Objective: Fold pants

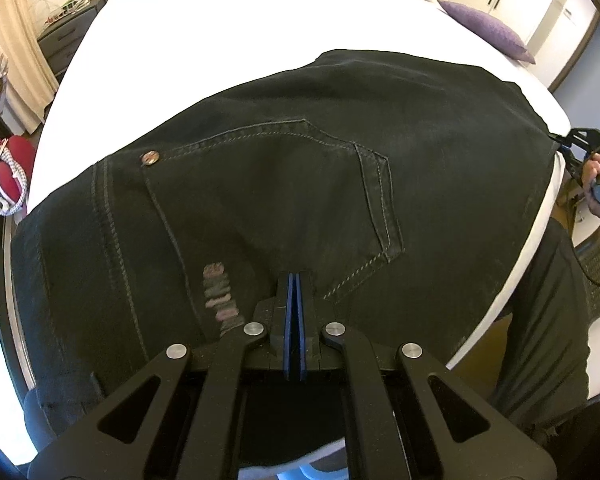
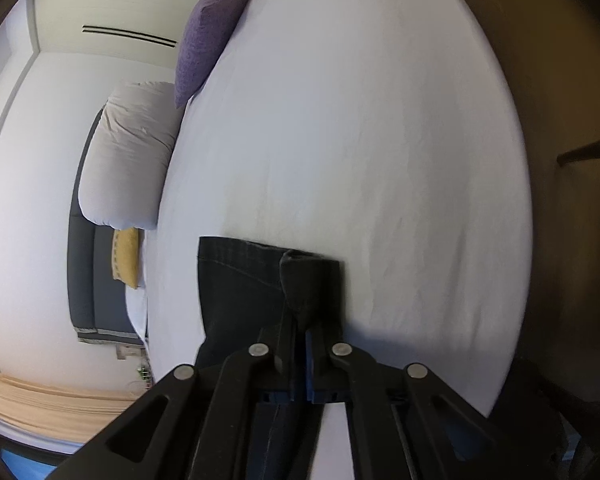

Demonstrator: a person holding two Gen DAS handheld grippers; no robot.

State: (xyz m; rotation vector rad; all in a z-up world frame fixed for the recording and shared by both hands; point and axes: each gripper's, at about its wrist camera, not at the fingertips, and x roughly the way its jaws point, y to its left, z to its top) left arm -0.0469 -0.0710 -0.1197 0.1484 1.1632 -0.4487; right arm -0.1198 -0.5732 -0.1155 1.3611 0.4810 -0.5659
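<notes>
Black jeans (image 1: pixel 300 160) lie spread across the white bed (image 1: pixel 220 40), back pocket and a copper rivet facing up. My left gripper (image 1: pixel 295 278) is shut, its blue pads pinching the denim just below the pocket, beside a frayed patch. At the far right edge of the left wrist view, a hand (image 1: pixel 598 176) holds my right gripper (image 1: pixel 568 142) at the jeans' corner. The right wrist view shows the right gripper (image 2: pixel 300 320) with a narrow gap between its pads and a bunched fold of the jeans (image 2: pixel 240 280) caught at its fingertips.
A purple cushion (image 2: pixel 208 28), a white pillow (image 2: pixel 132 152) and a yellow cushion (image 2: pixel 126 256) lie at the head of the bed (image 2: pixel 340 120). A person's grey trouser leg (image 1: pixel 548 300) stands at the bed's right side. A red object (image 1: pixel 12 176) sits left of the bed.
</notes>
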